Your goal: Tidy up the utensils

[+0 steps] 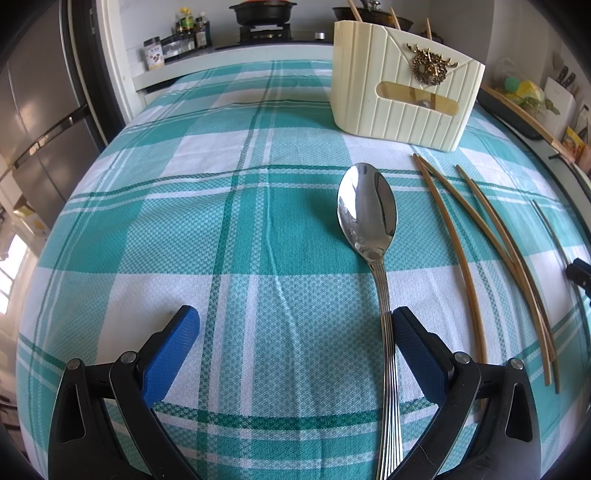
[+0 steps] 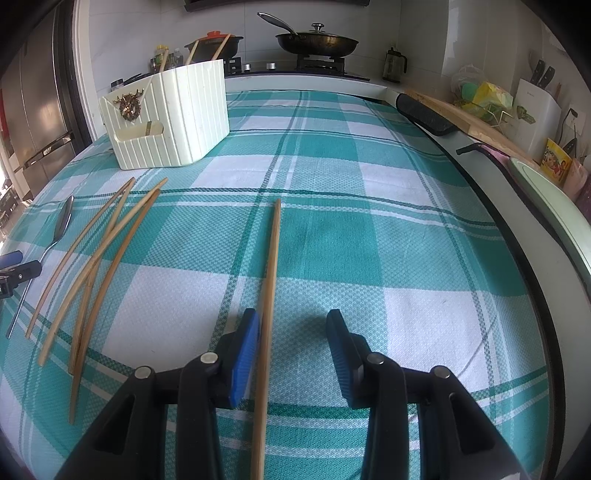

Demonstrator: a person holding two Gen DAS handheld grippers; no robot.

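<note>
Steel spoon (image 1: 367,210) handle end cut off between open left gripper (image 1: 295,332); right gripper (image 2: 293,332) agape around chopstick (image 2: 271,280).

A table (image 1: 221,229) under teal plaid cloth fills the foreground. Ahead of the gripper stands a stove (image 2: 317,64) against a white wall (image 2: 129,33); left, a steel fridge (image 1: 40,122).

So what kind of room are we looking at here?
Most likely a home kitchen: a frying pan sits on a gas stove, a steel fridge stands at one side, and a knife block is on the counter.
</note>
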